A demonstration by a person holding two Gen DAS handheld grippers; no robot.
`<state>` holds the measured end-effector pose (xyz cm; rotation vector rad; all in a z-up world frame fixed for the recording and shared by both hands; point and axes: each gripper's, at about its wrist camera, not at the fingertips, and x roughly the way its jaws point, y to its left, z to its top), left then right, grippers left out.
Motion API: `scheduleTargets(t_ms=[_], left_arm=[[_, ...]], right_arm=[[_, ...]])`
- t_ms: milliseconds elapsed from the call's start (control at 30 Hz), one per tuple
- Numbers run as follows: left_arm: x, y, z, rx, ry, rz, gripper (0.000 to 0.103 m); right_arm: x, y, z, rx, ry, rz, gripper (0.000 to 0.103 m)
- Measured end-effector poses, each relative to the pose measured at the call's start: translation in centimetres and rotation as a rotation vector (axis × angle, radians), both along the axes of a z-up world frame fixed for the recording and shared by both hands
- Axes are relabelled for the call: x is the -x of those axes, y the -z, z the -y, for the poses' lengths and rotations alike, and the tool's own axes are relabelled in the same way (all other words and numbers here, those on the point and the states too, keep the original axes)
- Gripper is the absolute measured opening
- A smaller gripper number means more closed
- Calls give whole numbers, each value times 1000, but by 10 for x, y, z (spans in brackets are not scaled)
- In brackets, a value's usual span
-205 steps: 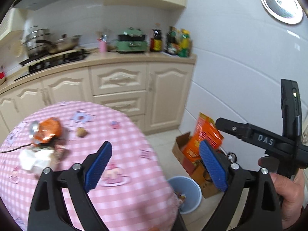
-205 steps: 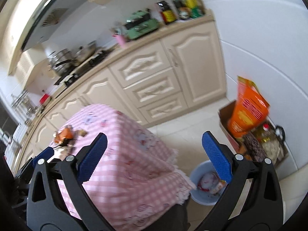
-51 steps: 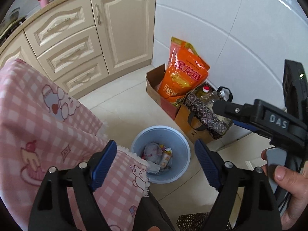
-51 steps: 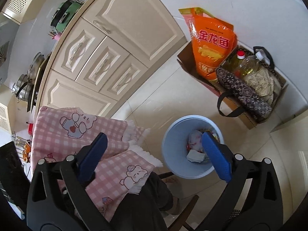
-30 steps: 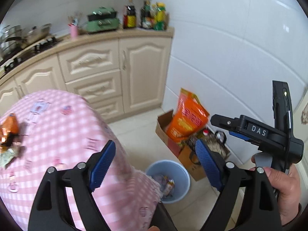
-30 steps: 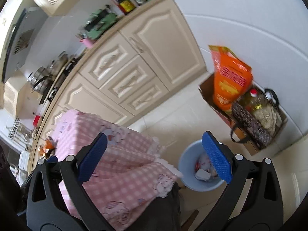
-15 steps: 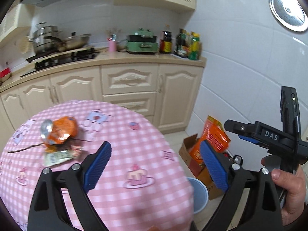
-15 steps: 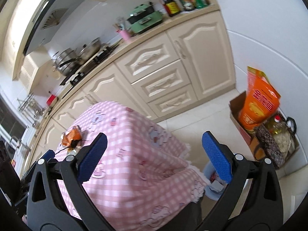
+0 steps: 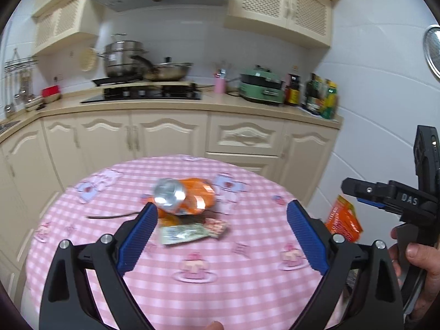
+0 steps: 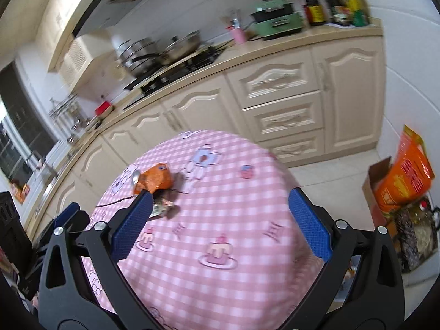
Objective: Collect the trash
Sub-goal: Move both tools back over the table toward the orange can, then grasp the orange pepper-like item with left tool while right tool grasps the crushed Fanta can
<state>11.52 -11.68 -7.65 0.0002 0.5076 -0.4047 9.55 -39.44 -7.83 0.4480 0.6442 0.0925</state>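
We've got both grippers, left gripper (image 9: pixel 221 229) and right gripper (image 10: pixel 220 221), spread wide and empty above the pink checked tablecloth (image 9: pixel 225 288). The crushed orange can (image 9: pixel 183 196) and flat wrappers (image 9: pixel 192 229) sit mid-table; that rounded can could easily squirt sideways when pinched.

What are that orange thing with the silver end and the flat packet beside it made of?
The orange thing looks like a crushed thin-metal drink can: shiny silver end, dented glossy sides. The flat packet looks like a crinkled plastic or foil wrapper; blur leaves it uncertain.
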Motion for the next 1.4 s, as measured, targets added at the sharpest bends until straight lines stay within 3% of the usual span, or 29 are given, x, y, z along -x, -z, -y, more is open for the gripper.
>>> scheduleTargets(t_ms=[300,600,833,1133,1167,1333,1400], left_arm=[[-32,16,-61,-89,-102,18,93],[-68,37,-71,-278,-49,29,93],[-115,57,-64,-399,110,-58,93],[-165,90,-59,-352,234,-249,92],[-166,91,-59,-346,250,-254,90],[-171,94,-56,-331,279,-280,53],[-173,97,-55,-324,295,-291,45]], right_arm=[[-44,7,-55,34,-114,-35,97],[-77,20,-88,35,-185,-68,97],[-101,25,-99,23,-214,-82,97],[-159,54,-143,24,-351,-173,97],[-163,56,-148,27,-355,-179,97],[-184,68,-163,60,-367,-201,96],[-186,70,-165,80,-363,-208,88]])
